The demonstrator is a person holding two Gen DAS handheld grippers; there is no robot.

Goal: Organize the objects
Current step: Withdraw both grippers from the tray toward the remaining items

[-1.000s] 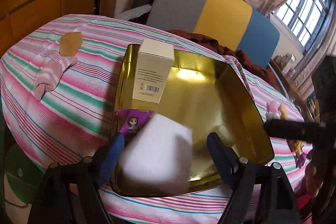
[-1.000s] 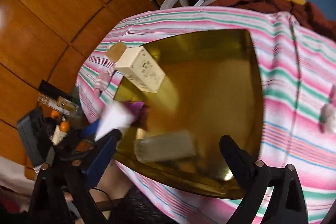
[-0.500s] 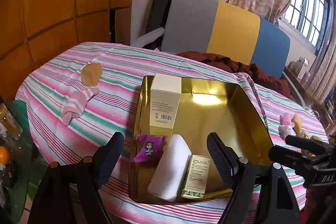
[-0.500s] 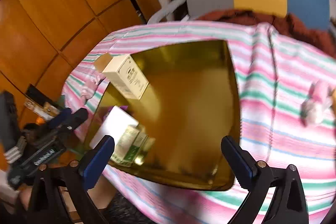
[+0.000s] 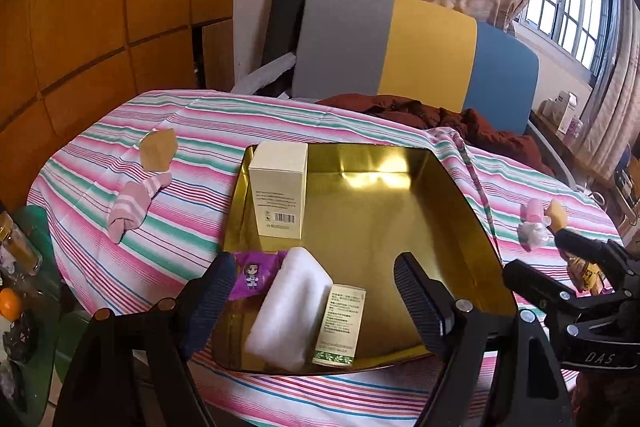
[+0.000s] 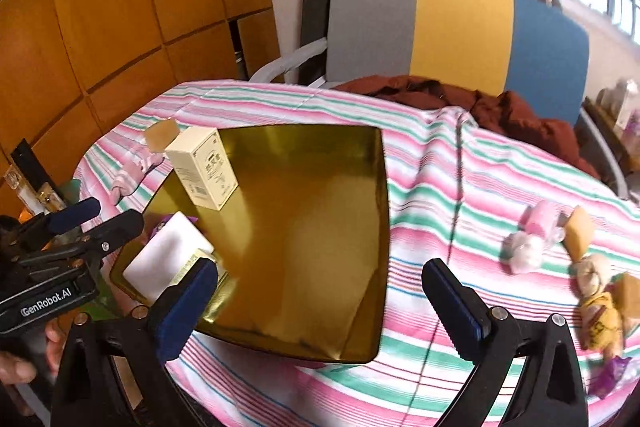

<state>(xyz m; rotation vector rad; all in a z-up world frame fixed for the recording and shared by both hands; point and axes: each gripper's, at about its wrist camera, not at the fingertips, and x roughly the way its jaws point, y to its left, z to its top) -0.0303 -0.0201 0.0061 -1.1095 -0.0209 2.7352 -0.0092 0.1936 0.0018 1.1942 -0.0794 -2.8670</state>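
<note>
A gold tray [image 5: 380, 227] [image 6: 304, 227] lies on the striped tablecloth. Inside it a cream box [image 5: 280, 195] [image 6: 204, 167] stands at the far left. A purple packet [image 5: 256, 273], a white foam block [image 5: 292, 311] [image 6: 168, 255] and a small green-and-gold box [image 5: 340, 323] lie at its near left. My left gripper [image 5: 316, 291] hovers open above these, holding nothing. Over the tray's near edge my right gripper [image 6: 320, 291] is open and empty too. A pink striped sock [image 5: 136, 203] lies left of the tray. Small pink and yellow toys [image 6: 532, 239] lie to its right.
A chair back [image 5: 420, 51] in grey, yellow and blue stands behind the table, with a dark red garment [image 5: 440, 119] draped at the table's far edge. Jars and an orange [image 5: 10, 303] sit low on the left. A person's hand [image 6: 24, 359] holds the left gripper's handle.
The white block was between my left fingers and now lies in the tray. My left gripper has pulled back and up. The right gripper has drawn back and swung right.
</note>
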